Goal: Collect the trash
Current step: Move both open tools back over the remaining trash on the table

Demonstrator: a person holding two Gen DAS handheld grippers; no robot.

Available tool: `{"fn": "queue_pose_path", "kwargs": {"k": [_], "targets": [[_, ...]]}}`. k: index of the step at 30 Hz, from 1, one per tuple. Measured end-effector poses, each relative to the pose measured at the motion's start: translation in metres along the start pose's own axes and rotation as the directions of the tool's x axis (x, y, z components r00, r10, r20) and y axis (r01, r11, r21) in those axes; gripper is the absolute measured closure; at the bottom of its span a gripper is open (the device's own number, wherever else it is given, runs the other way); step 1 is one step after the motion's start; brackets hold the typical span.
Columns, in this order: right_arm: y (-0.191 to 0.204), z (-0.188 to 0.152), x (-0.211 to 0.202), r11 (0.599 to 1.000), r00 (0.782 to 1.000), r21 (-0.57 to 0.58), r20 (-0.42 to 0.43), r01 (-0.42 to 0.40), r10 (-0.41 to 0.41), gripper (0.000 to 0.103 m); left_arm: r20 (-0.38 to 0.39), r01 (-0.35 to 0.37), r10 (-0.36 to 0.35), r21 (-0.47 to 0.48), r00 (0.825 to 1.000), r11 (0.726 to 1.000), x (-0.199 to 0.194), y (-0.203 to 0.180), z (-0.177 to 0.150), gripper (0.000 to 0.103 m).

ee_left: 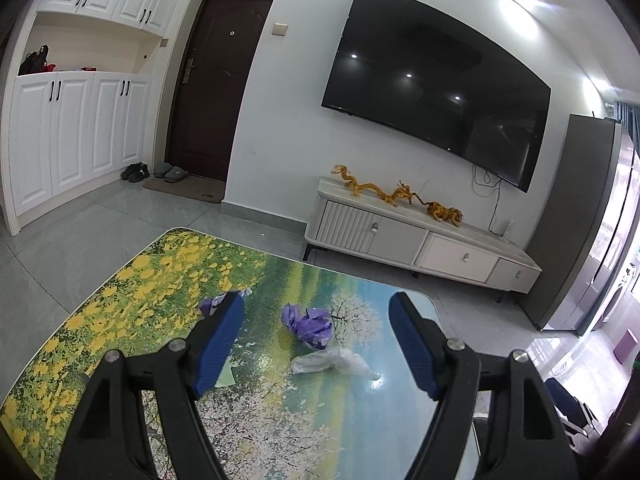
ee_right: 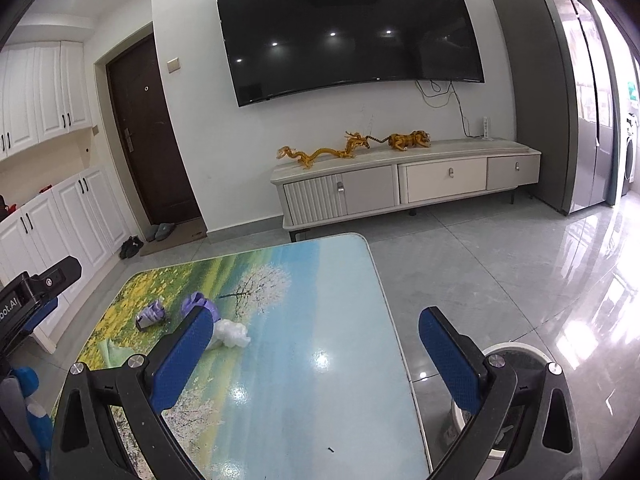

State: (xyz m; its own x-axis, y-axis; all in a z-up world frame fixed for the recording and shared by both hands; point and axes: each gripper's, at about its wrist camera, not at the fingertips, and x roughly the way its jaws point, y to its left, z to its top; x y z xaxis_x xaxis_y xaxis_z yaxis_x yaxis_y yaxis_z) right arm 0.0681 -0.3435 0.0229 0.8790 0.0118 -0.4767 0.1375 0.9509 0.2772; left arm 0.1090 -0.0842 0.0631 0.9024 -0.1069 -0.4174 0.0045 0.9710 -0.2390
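Trash on table (ee_left: 120, 308), mid-left: purple wad (ee_left: 308, 326), clear wrap (ee_left: 336, 362) just nearer, second purple wad (ee_right: 150, 314) farther left. Left gripper (ee_left: 316, 344) jaws wide, empty, wad dead ahead between fingers. Right gripper (ee_right: 316, 354) wide, empty, trash off left. Left nearer. Bin (ee_right: 516, 354) near right, on floor.

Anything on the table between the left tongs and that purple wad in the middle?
Nothing visible. The open left tongs face the purple wad over bare table; the clear wrap lies just right of the line.
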Motion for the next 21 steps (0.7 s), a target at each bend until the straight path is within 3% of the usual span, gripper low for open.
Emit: {"fn": "queue_pose_path", "kwargs": {"k": [21], "targets": [[0.000,-0.030,0.038,1.000,0.986,0.010,-0.163,-0.026,0.027,0.000,-0.095,-0.032,0.032,-0.001,0.995,0.999,0.034,0.011,-0.024,0.029]]}}
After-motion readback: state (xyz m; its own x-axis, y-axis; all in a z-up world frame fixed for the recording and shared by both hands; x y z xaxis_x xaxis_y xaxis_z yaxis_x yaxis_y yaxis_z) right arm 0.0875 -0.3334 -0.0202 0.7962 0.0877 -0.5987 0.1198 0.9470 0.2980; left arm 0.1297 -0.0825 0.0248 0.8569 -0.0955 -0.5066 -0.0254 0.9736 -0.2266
